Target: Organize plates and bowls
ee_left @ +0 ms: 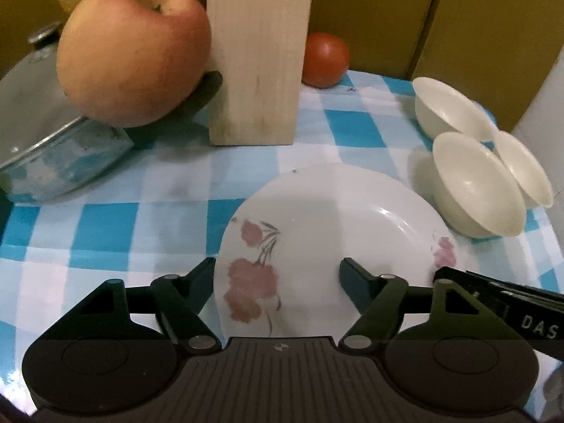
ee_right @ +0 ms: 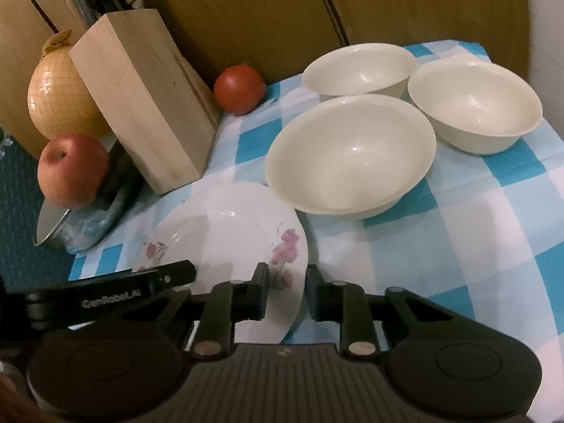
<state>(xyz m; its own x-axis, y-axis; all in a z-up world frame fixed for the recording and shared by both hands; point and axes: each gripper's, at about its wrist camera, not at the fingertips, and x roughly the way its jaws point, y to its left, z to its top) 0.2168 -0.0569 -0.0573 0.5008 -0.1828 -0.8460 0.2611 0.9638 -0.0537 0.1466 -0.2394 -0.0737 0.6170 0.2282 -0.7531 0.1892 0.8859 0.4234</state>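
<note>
A white plate (ee_left: 317,218) (ee_right: 218,232) with pink flowers lies on the blue-checked cloth. My right gripper (ee_right: 287,282) is shut on the plate's right rim, one finger over the dish and one outside it, and that rim casts a shadow on the cloth. My left gripper (ee_left: 277,275) stands open astride the opposite rim, one finger beside the edge, the other over the dish. Its finger (ee_right: 176,273) shows in the right wrist view. Three cream bowls stand upright and apart behind the plate: the nearest (ee_right: 349,155) (ee_left: 476,183), a far one (ee_right: 359,67), and a right one (ee_right: 476,102).
A wooden knife block (ee_right: 141,105) (ee_left: 257,53) stands behind the plate. Left of it an apple (ee_right: 72,169) (ee_left: 134,49) rests on a metal pot (ee_left: 53,141), with a netted melon (ee_right: 60,95) behind. A tomato (ee_right: 239,84) sits by the brown back wall (ee_right: 387,7).
</note>
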